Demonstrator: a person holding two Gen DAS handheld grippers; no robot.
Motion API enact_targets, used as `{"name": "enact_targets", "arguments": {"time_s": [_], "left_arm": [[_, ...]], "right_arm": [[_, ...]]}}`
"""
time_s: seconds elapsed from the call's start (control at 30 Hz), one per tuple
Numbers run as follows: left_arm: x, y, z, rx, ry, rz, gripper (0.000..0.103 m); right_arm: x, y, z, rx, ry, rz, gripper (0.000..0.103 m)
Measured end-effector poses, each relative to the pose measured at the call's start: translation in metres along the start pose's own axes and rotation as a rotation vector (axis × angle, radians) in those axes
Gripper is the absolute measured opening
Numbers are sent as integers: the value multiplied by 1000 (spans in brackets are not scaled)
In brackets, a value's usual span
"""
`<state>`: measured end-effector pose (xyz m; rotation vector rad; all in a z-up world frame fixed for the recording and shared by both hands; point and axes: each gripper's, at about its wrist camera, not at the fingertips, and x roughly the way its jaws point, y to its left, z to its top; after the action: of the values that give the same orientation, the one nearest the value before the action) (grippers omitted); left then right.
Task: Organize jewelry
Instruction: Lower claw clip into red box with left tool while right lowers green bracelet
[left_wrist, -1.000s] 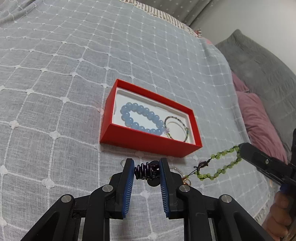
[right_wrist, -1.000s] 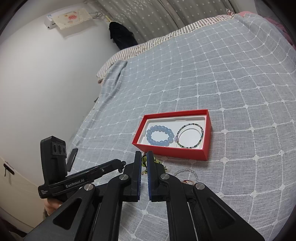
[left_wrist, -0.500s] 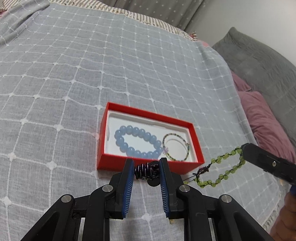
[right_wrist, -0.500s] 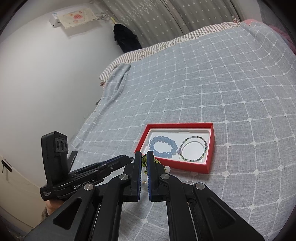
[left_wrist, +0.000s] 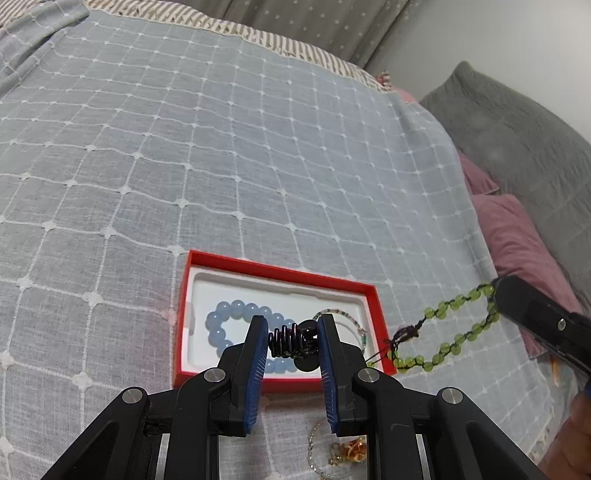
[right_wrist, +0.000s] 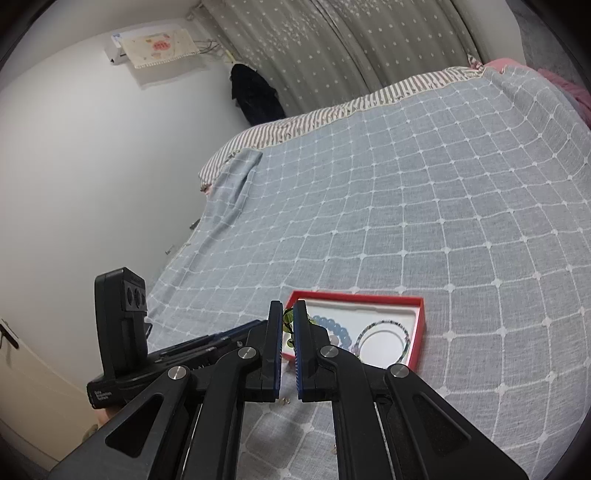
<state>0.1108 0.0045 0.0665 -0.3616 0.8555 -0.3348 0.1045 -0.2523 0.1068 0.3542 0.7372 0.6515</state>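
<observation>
Both claws now over red box: left claw pinches dark bracelet; right claw clamps green beads.

Grey checked bedspread, starred curtains, white wall.

Grey checked bedspread, grey pillow, pink pillow, starred curtains, wall air conditioner

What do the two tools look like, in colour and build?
The left tool and the right tool share one build: matte black linkage arms with round silver rivets, and flat fingers faced with ribbed blue pads. No cables show. In the right wrist view, the left tool's body bears small white lettering.
</observation>
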Motion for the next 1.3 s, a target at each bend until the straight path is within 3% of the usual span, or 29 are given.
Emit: {"name": "enact_targets", "arguments": {"time_s": [0.6, 1.3], "left_arm": [[57, 2, 0, 89, 89, 113, 21], [63, 7, -2, 107, 103, 146, 22]], "right_arm": [[40, -19, 0, 5, 53, -86, 5], [75, -33, -13, -6, 128, -143, 6]]}}
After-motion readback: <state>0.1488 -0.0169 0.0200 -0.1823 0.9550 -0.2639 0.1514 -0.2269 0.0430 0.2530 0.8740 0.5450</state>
